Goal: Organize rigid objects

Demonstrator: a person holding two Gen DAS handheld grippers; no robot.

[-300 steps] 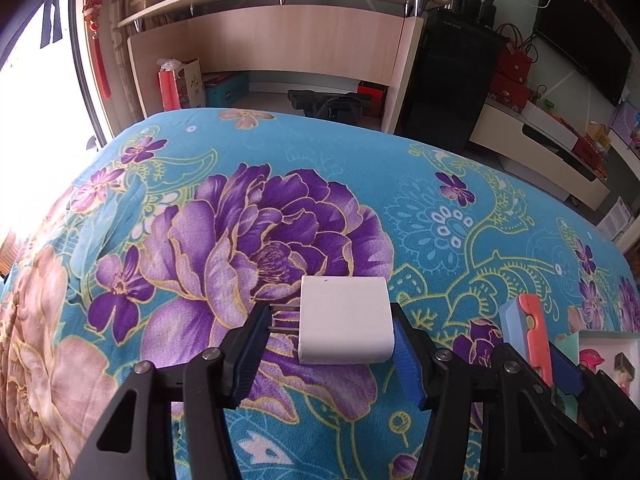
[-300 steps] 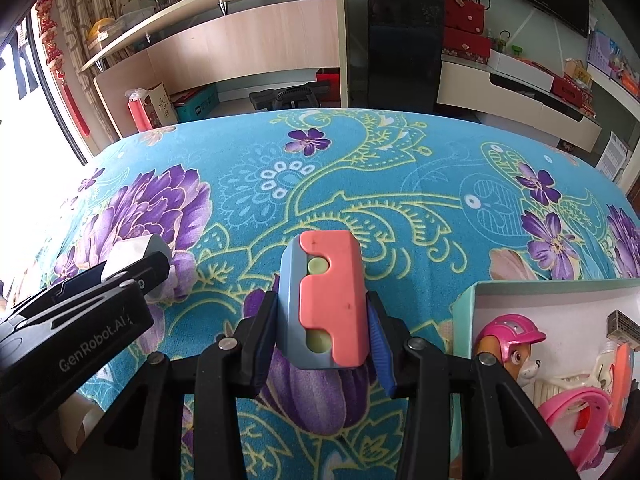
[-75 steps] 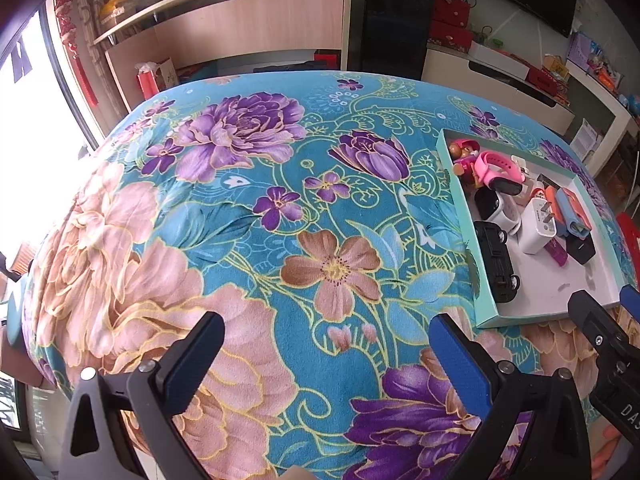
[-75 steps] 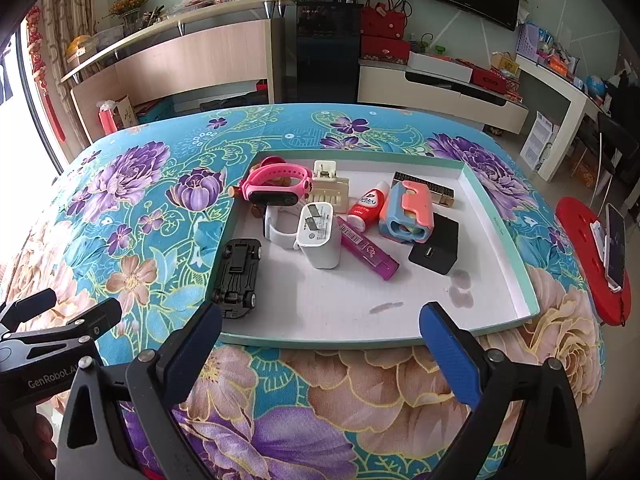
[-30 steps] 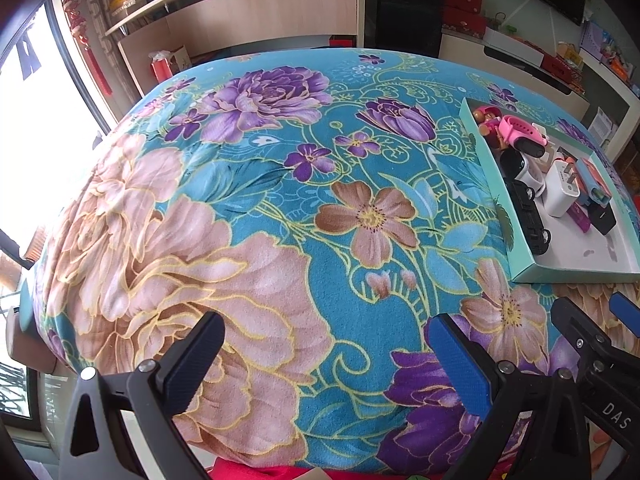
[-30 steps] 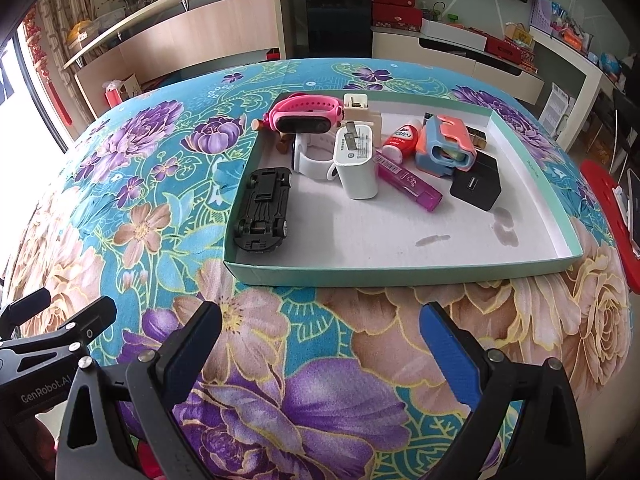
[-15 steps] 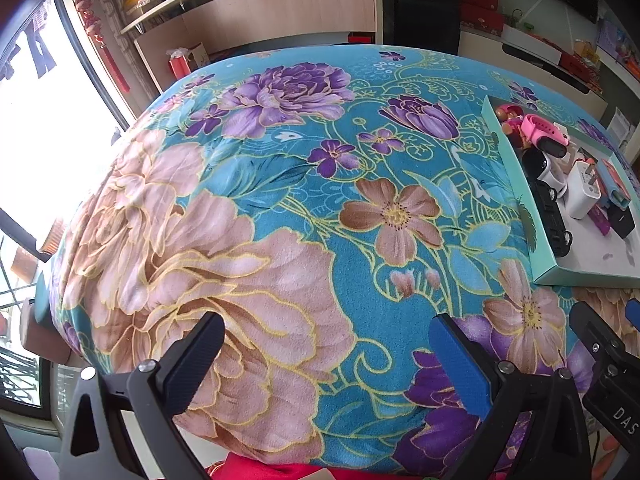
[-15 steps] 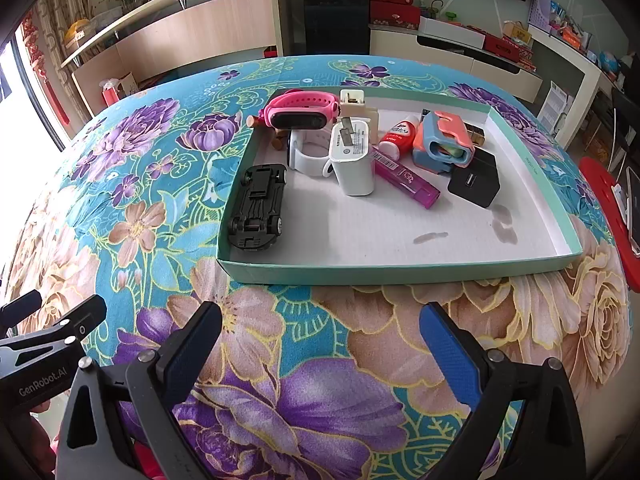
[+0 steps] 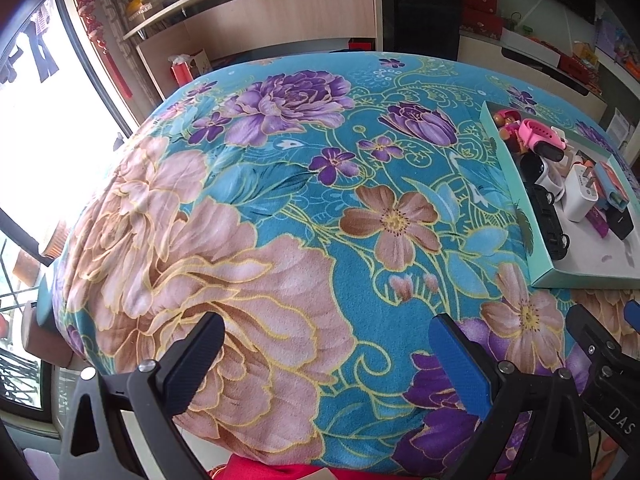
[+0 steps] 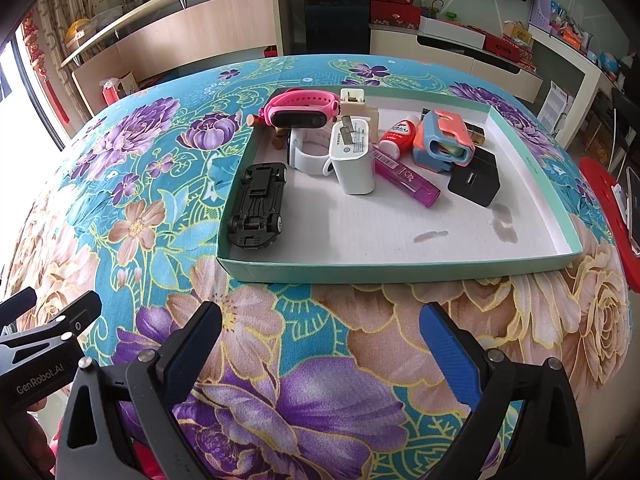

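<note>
The tray [image 9: 516,184] sits at the far right of my left camera, cut off by the edge, on the flowery blanket [image 9: 280,208]. My left gripper [image 9: 326,344] is wide apart and holds nothing.

My right camera shows the whole tray, long side running left to right, toy car [image 10: 258,204] upside down inside. My right gripper [image 10: 320,332] is also wide apart, holding nothing.

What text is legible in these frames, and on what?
"GenRobot.AI" on the side of the left gripper, seen in the right wrist view.
"DAS", cut off at the frame edge, on the right gripper's body, seen in the left wrist view.
Too small or blurred to read: print on the white charger, the purple tube, the small red-and-white bottle, and faint print on the tray inner wall.
</note>
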